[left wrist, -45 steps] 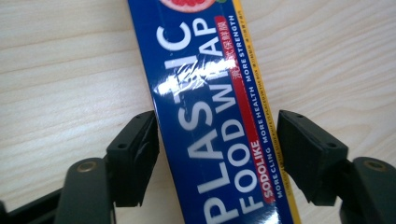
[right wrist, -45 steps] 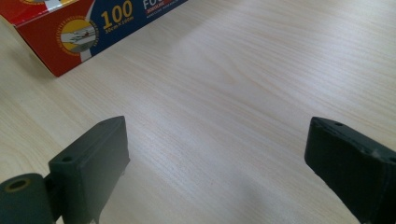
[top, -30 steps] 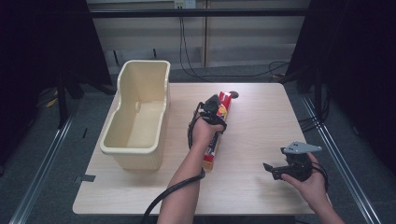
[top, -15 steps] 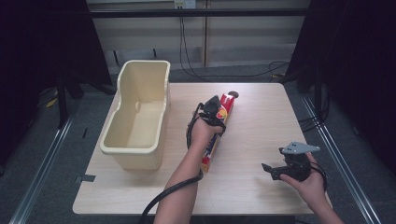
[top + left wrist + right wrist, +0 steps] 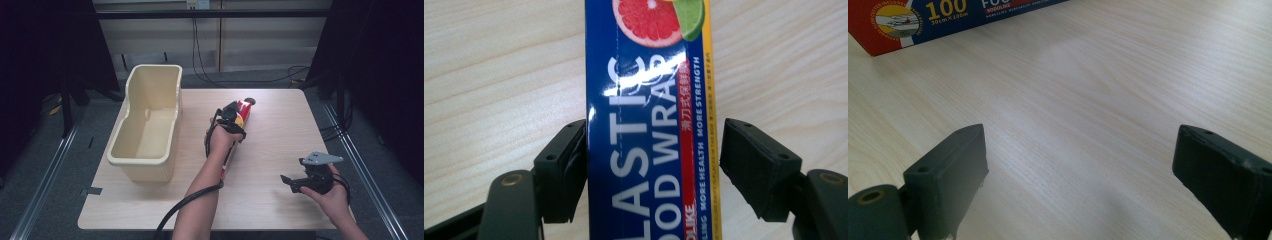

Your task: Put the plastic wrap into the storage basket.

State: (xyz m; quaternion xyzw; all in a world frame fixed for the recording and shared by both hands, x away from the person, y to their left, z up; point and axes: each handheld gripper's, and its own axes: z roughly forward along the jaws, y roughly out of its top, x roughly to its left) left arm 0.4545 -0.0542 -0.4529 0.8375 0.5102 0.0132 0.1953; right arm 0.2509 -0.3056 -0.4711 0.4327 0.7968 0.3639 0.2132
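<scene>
The left gripper (image 5: 654, 170) has just been spreading its jaws off the wrap box (image 5: 651, 125) at table (image 5: 280, 125) centre – a snag could drag it; at four o'clock the right gripper (image 5: 1083, 180) idles, jaws spread, pinching nothing.

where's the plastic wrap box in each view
High view: the box lies mid-table under the left gripper, right of the bin.
Left gripper view: box runs up the middle between the jaws, a gap at the right one.
Right gripper view: box end at the top left.
Shared landmark: the light wood table.
</scene>
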